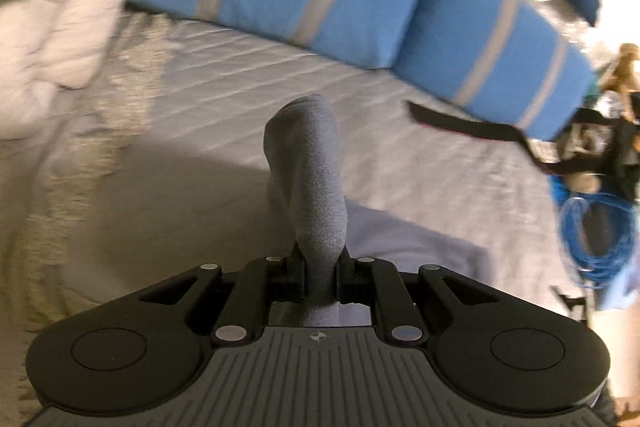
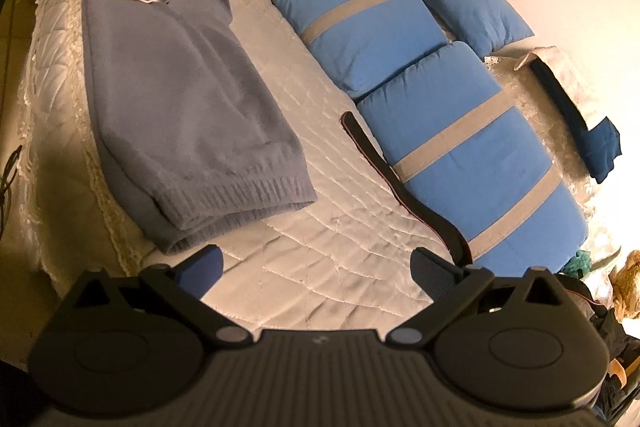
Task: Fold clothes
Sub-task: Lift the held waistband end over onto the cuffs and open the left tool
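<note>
A grey-blue knitted sweater lies stretched along the left of the quilted bed, its ribbed hem nearest the right gripper. My right gripper stands open just above the quilt, a little in front of that hem, with nothing between its fingers. In the left wrist view my left gripper is shut on a bunched fold of the same grey-blue sweater, which rises as a tube of cloth out of the jaws above the bed.
Blue pillows with grey stripes line the bed's far side. A dark strap lies along them. A white duvet is heaped at the left. A blue cable coil and dark gear sit at the right edge.
</note>
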The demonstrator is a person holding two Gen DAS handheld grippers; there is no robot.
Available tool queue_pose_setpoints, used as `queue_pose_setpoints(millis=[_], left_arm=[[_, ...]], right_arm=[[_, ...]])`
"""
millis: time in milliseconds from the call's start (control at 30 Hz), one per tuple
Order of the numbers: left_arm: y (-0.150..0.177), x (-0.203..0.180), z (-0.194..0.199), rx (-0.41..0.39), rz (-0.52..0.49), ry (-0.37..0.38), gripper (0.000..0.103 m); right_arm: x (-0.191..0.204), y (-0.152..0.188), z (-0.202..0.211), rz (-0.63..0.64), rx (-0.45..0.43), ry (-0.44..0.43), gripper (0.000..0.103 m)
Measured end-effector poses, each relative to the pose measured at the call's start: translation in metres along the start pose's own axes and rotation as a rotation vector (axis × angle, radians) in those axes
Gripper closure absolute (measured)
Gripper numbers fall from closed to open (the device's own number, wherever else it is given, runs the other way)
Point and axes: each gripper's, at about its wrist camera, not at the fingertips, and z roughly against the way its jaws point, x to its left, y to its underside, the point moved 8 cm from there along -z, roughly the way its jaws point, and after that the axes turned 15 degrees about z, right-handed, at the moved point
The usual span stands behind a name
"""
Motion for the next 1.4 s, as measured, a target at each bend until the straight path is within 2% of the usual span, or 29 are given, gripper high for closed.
queue_pose_setpoints(millis=[533, 733, 1033, 1100, 1167, 1267, 1333, 1367, 1400], left_arm=[[0.056, -0.112, -0.047, 0.127, -0.055, 0.141, 0.091], [0.072, -0.127, -0.089, 0.184, -0.058, 0.174, 0.091], [0.102, -0.147, -0.166, 0.237, -0.074, 0.160, 0.090], [0.109, -0.152, -0.185, 0.253, -0.056, 0.178, 0.083], [0.117, -0.158, -0.199, 0.293, -0.044, 0.207, 0.068], [0.125, -0.171, -0.202, 0.348, -0.057, 0.308, 0.057], [0.123, -0.176, -0.192, 0.322, -0.088, 0.349, 0.048], [0.120, -0.176, -0.185, 0.288, -0.108, 0.356, 0.041], [0.116, -0.175, -0.180, 0.251, -0.125, 0.353, 0.039]], right_arm=[[0.001, 0.000, 0.003, 0.001, -0.007, 0.023, 0.000], [0.000, 0.001, 0.003, -0.004, -0.007, 0.028, 0.000], [0.000, 0.002, 0.002, -0.011, -0.001, 0.026, 0.000], [0.000, 0.002, 0.002, -0.014, 0.001, 0.024, 0.000], [0.000, 0.003, 0.001, -0.015, 0.006, 0.019, 0.000], [0.000, 0.004, 0.001, -0.015, 0.010, 0.014, 0.000], [0.000, 0.005, 0.001, -0.018, 0.011, 0.011, 0.000], [-0.001, 0.005, 0.000, -0.022, 0.011, 0.009, 0.000], [-0.002, 0.005, 0.000, -0.026, 0.011, 0.006, 0.000]])
